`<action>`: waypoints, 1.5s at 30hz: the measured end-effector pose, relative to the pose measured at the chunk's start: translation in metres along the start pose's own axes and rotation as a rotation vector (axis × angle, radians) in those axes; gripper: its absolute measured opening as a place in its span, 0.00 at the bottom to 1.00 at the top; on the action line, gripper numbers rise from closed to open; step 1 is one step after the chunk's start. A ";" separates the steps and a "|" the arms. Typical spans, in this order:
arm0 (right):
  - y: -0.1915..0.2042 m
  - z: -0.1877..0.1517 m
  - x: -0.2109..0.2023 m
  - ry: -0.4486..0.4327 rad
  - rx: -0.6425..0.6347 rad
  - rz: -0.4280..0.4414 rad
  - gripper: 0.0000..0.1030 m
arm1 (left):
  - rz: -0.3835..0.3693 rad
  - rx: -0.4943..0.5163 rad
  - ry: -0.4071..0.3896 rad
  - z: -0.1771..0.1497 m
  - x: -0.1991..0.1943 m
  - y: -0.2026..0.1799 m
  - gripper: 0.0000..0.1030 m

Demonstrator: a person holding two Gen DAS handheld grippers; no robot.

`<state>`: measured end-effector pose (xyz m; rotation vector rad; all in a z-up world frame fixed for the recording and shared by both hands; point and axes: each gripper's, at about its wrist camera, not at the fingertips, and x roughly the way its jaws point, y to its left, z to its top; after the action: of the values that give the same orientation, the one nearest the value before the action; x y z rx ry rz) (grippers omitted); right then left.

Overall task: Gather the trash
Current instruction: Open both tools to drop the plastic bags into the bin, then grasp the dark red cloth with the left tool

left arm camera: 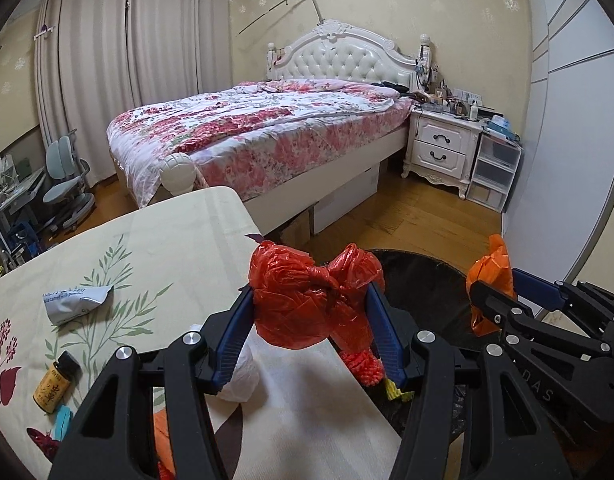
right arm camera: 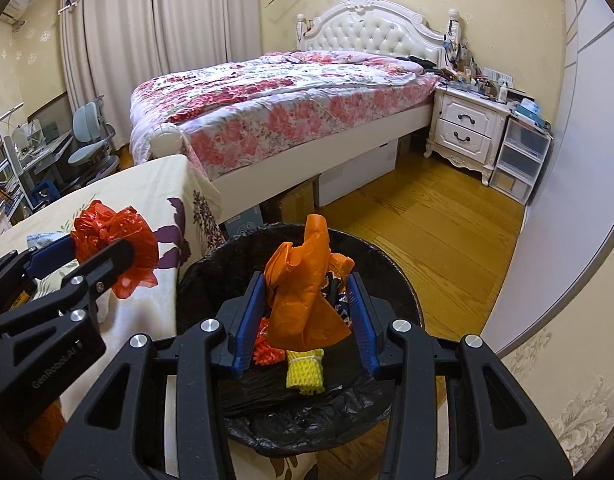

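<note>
My left gripper (left arm camera: 313, 300) is shut on a crumpled red plastic bag (left arm camera: 307, 300), held above the table's right edge beside the bin. In the right wrist view that red bag (right arm camera: 115, 244) shows at the left, over the tablecloth. My right gripper (right arm camera: 307, 292) is shut on an orange plastic bag (right arm camera: 303, 296), held over the round bin lined with a black bag (right arm camera: 391, 264). Inside the bin lie a yellow foam net (right arm camera: 305, 372) and an orange foam net (right arm camera: 263, 350). In the left wrist view the orange bag (left arm camera: 491, 280) and the bin (left arm camera: 423, 280) appear at the right.
The table with a floral cloth (left arm camera: 167, 240) carries a crushed silver pouch (left arm camera: 75, 304), a small brown bottle (left arm camera: 53, 384) and a white wad (left arm camera: 243, 376). Beyond stand a bed (left arm camera: 259, 128), a white nightstand (left arm camera: 443, 144), plastic drawers (left arm camera: 493, 172) and a desk chair (left arm camera: 65, 184). Wooden floor lies right of the bin.
</note>
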<state>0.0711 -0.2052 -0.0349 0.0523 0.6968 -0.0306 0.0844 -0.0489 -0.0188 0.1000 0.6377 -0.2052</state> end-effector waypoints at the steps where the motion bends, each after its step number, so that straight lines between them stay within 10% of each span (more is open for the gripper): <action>1: -0.001 0.000 0.002 0.002 0.005 -0.002 0.40 | -0.002 0.000 0.007 0.001 0.004 -0.001 0.55; 26: -0.028 0.000 0.003 -0.011 0.090 -0.066 0.57 | 0.021 0.006 0.025 0.005 0.014 -0.013 0.80; 45: 0.019 -0.023 -0.040 0.001 0.021 0.005 0.57 | 0.114 -0.077 0.057 -0.027 -0.056 0.050 0.82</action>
<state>0.0262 -0.1841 -0.0262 0.0740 0.6970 -0.0331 0.0355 0.0136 -0.0052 0.0683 0.6940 -0.0683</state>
